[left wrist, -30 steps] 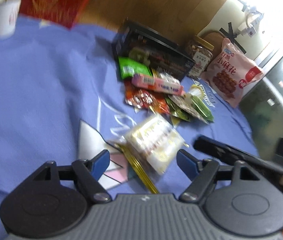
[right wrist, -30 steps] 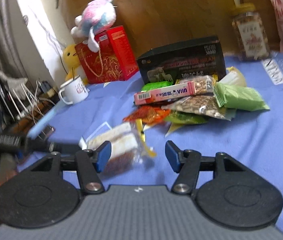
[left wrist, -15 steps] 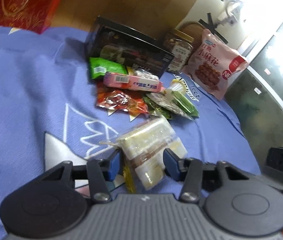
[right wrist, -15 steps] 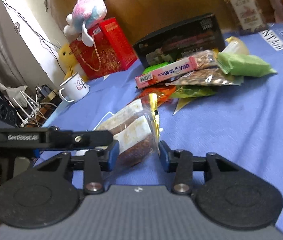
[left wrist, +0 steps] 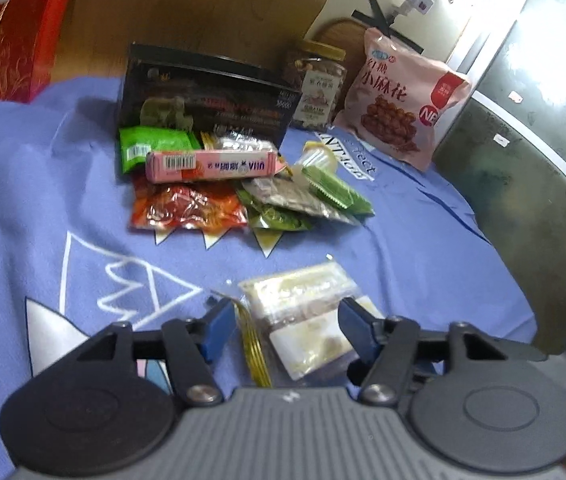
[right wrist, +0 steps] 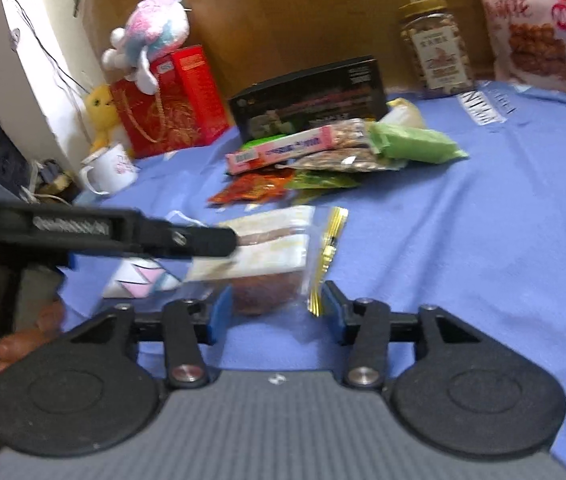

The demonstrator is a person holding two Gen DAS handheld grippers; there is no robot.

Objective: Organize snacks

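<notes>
A clear bag of layered cake slices (left wrist: 307, 312) lies on the blue cloth (left wrist: 43, 200); it also shows in the right wrist view (right wrist: 271, 248). My left gripper (left wrist: 283, 326) is open, its blue pads either side of the bag. My right gripper (right wrist: 273, 312) is closed in on the bag's near end, pads touching it. A pile of snack packets sits behind: a pink box (left wrist: 211, 166), a red packet (left wrist: 187, 208), green packets (left wrist: 335, 192).
A black box (left wrist: 207, 100), a nut jar (left wrist: 317, 88) and a pink snack bag (left wrist: 403, 100) stand at the back. A red gift box (right wrist: 167, 108), plush toys (right wrist: 151, 48) and a white mug (right wrist: 109, 168) are at the left. The table's edge runs along the right.
My left gripper has opened again around the cake bag after narrowing. My right gripper has moved in and closed its pads onto the bag's other end.
</notes>
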